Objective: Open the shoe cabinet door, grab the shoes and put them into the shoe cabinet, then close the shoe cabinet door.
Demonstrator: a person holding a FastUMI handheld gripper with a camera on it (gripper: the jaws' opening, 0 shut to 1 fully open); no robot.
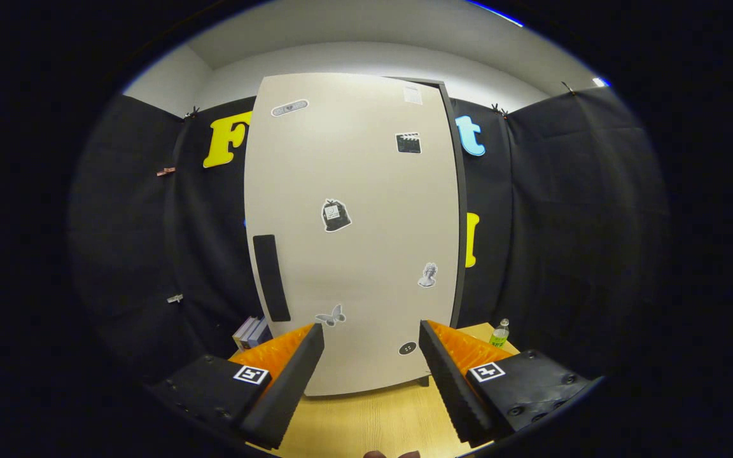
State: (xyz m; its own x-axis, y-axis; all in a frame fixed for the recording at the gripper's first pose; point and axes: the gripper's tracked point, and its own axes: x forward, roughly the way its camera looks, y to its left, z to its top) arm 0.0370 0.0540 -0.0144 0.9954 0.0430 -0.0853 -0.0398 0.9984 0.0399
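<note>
Gripper (371,340) spread wide, fingers (290,375) apart, nothing between them, not touching anything. Pointed straight at the cabinet (350,235), which stands upright just beyond the fingertips on a wooden table (373,423). Door (366,191) shut, pale beige, facing the camera, dark edge showing along its right side. Long dark handle (271,278) set vertically near the door's left edge, above and just beyond the left finger. Stickers scattered over the door: an oval one (289,107) near the top left, a clapperboard (408,142) upper right, a black bag (336,215) in the middle, a bust (428,275) lower right, a butterfly (331,315) low down near the left fingertip, a small dark round one (407,348) close to the right fingertip. Books (252,332) stacked left of the cabinet's base, partly hidden behind the left finger. Green bottle (500,333) upright on the table to the right of the cabinet, beyond the right finger. Black cloth wall (564,222) behind and to both sides, with small clips (165,172) pinned on the left stretch. White wall and ceiling above the cloth.
</note>
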